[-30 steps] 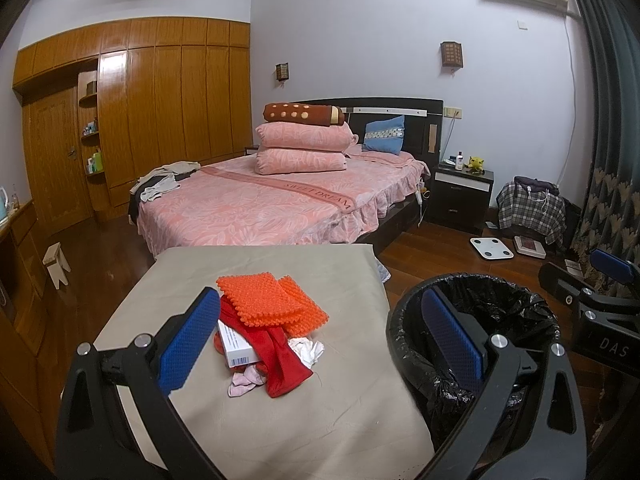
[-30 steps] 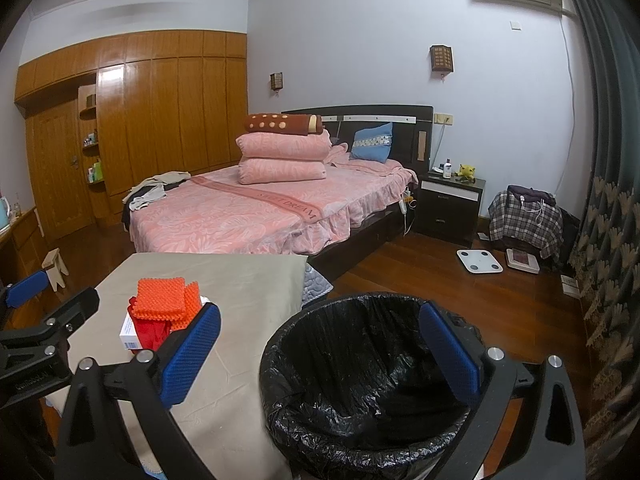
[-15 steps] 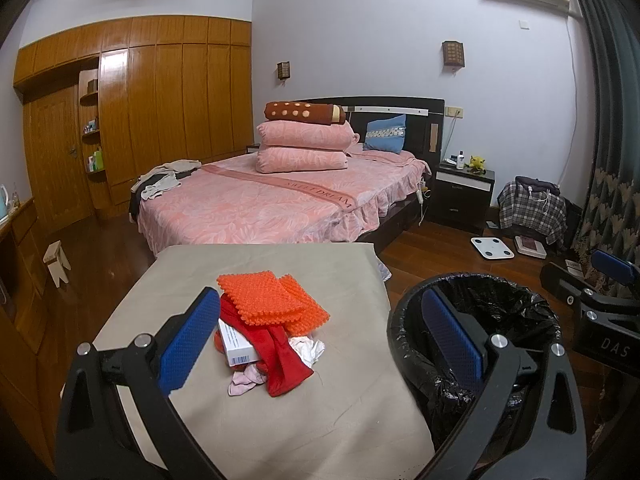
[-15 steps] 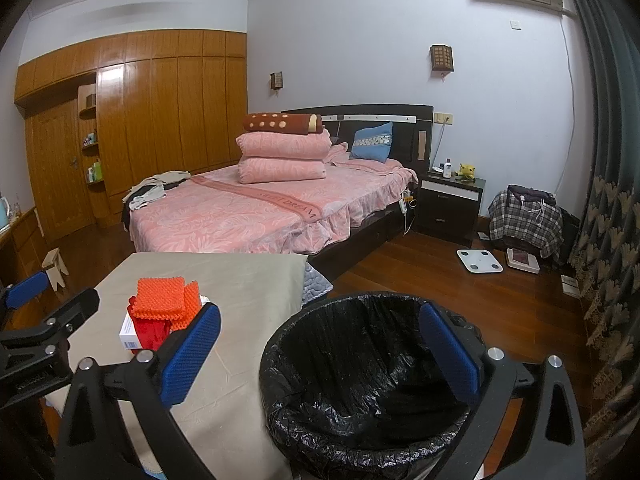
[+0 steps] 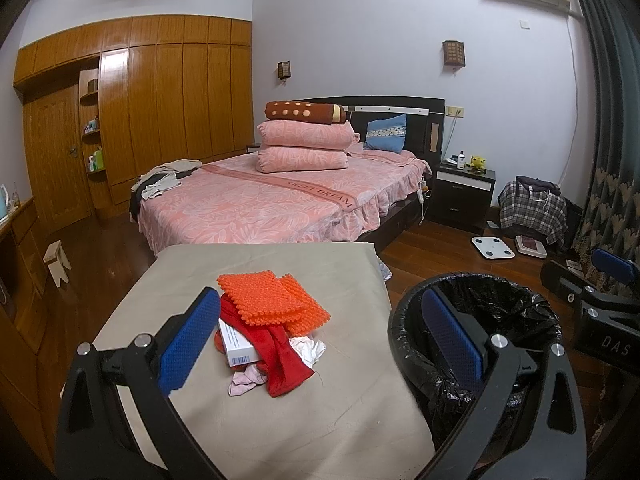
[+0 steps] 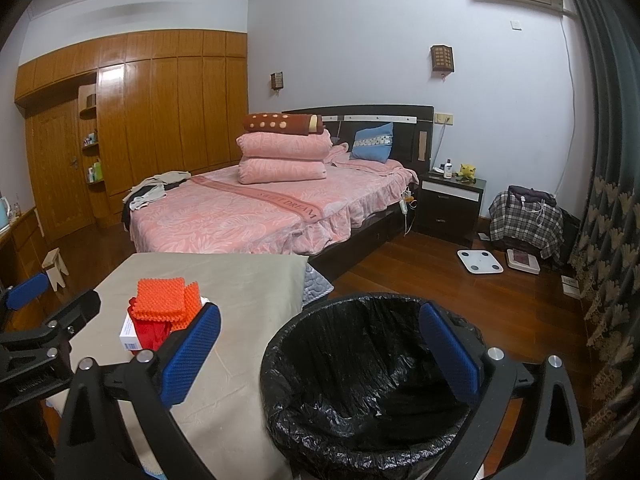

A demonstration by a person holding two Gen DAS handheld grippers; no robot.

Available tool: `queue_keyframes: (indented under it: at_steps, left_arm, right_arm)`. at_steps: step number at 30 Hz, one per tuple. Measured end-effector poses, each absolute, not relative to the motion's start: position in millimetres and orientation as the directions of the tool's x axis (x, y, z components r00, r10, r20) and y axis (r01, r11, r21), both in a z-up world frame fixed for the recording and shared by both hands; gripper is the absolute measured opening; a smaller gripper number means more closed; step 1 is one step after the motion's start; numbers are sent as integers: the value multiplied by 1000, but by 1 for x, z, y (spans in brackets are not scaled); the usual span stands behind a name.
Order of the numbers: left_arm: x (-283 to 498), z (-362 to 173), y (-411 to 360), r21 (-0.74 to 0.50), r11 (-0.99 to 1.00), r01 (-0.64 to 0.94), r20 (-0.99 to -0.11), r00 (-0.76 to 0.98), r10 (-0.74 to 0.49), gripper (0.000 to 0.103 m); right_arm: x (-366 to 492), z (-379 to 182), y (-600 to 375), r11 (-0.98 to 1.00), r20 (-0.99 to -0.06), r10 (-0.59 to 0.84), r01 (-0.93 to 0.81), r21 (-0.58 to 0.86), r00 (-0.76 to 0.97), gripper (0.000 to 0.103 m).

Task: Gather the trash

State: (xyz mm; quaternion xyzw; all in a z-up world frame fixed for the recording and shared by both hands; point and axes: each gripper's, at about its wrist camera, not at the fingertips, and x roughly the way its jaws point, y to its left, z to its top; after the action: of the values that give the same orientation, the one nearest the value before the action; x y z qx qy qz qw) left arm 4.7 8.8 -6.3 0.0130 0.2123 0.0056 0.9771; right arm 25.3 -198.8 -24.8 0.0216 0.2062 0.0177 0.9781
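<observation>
Left wrist view, left tool (image 5: 320, 340) gaping empty above the desk (image 5: 320, 408), trash pile (image 5: 268, 328) between its fingers, bin (image 5: 404, 344) right, right wrist view, right tool (image 6: 320, 354) spread empty over the bin (image 6: 280, 392), trash pile (image 6: 160, 316) left.

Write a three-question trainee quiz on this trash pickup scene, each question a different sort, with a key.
1. True or false: the left gripper is shut on the white box.
2. Multiple choice: the orange mats lie (A) in the bin, (B) on top of the pile on the table, (C) on the floor.
3. Fill in: the bin in front of the right gripper is lined with a ____ bag.

Key: 1 false, it is open and holds nothing; 2 B; 3 black.
</observation>
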Motion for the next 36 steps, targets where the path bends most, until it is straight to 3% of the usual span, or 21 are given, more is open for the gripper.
queue_keyframes:
  at_steps: [26,36]
  left_arm:
    - [21,-32,36,16,999,-47,-435,899,49,98]
    - [57,-43,93,42,988,-150,-452,879,153,98]
  right_arm:
    - [65,-39,-172,994,-430,105,-87,63,897,97]
    - [117,-55,-137,986,-460,163,-155,55,873,97]
